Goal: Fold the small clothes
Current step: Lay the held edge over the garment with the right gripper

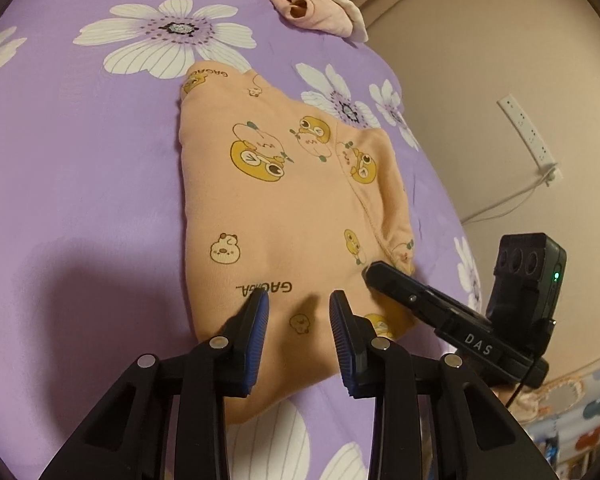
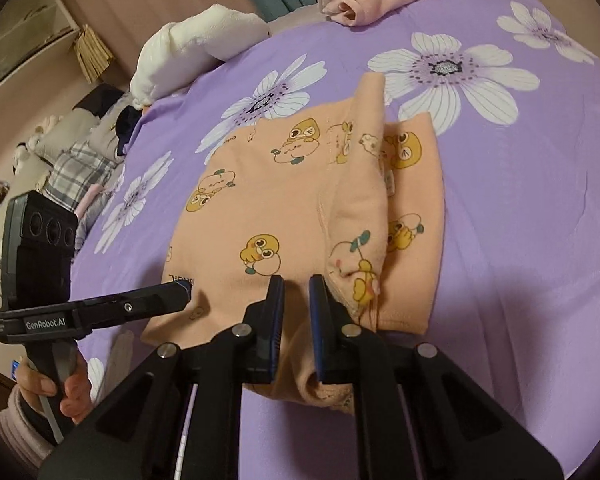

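Nearest in the left wrist view, the left tongs (image 1: pixel 299 300) are seen spread partway over the near hem of a small peach garment (image 1: pixel 284 208); cloth lies under the gap, and no pinch can be made out. In the right wrist view, the right tongs (image 2: pixel 296 280) are held narrowly apart above the same garment (image 2: pixel 268 216), with a bunched edge of cloth seen between the lower parts of the fingers; whether the pads press on it cannot be told. Seen from the left view, the right tongs come in from 4 o'clock, with their tip resting at the garment's right edge.

A hand (image 2: pixel 66 392) with a pale pink sleeve cuff is seen at 8 o'clock in the right view, wrapped around the handle of the left tongs.

The garment, printed with yellow cartoon ducks, is spread in the middle of a bed covered by a purple sheet with white flowers (image 1: pixel 80 184). One side panel is folded over and stands up as a ridge along the garment's right part.

Farther off, at 12 o'clock, a folded pink cloth (image 2: pixel 372 4) is lying at the bed's far edge. A white plush item (image 2: pixel 188 48) is seen at 10 o'clock in the right view. A white power strip (image 1: pixel 528 136) is mounted on the wall at 2 o'clock in the left view.
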Motion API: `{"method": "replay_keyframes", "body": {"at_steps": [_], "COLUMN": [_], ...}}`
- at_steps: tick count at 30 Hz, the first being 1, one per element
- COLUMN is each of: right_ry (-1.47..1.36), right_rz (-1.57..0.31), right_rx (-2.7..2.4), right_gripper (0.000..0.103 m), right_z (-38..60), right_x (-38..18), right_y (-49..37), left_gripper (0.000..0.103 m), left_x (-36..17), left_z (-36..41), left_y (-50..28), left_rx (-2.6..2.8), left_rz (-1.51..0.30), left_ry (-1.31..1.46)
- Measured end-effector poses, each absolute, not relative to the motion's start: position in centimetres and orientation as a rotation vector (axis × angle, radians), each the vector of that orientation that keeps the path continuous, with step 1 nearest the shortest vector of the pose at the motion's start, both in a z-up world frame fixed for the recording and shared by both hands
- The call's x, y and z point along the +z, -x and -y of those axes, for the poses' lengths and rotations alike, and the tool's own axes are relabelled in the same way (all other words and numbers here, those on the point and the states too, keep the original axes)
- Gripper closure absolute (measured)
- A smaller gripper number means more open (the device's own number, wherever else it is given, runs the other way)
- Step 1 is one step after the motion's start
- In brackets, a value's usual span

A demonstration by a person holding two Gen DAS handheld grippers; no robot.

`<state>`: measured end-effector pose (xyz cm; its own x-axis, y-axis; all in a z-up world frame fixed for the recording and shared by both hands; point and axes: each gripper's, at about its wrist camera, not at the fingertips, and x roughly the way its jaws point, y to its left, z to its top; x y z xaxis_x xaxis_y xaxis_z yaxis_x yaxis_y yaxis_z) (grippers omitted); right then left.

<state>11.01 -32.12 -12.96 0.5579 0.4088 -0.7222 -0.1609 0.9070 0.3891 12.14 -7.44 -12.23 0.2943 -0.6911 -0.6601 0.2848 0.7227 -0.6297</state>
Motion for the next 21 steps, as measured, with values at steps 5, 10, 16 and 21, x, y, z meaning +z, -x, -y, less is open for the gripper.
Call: {"method": "replay_keyframes", "body": {"at_steps": [5, 10, 16, 21], "right_ry": [-0.295, -0.313, -0.322, -0.329], "right_rz": [-0.925, -0.928, -0.930, -0.931], "right_rx": [0.339, 0.342, 0.342, 0.342], "right_gripper": [0.092, 0.092, 0.092, 0.092], "right_z": [31.92, 31.97, 31.99, 32.07], "right_x": [-12.83, -12.87, -12.95, -13.02], "right_y": [-10.68, -10.59, -10.29, -10.09], "left_gripper": [0.070, 0.070, 0.070, 0.070], "left_x": [-12.27, -12.34, -12.53, -12.60], "left_z": [7.45, 7.39, 7.17, 7.13], "left_y": [-12.04, -12.01, -12.00, -11.91], "left_rx": [-0.678, -0.683, -0.689, -0.688], "left_rz": [-1.092, -1.098, -1.104, -1.104], "left_ry": [0.436, 0.434, 0.431, 0.428]}}
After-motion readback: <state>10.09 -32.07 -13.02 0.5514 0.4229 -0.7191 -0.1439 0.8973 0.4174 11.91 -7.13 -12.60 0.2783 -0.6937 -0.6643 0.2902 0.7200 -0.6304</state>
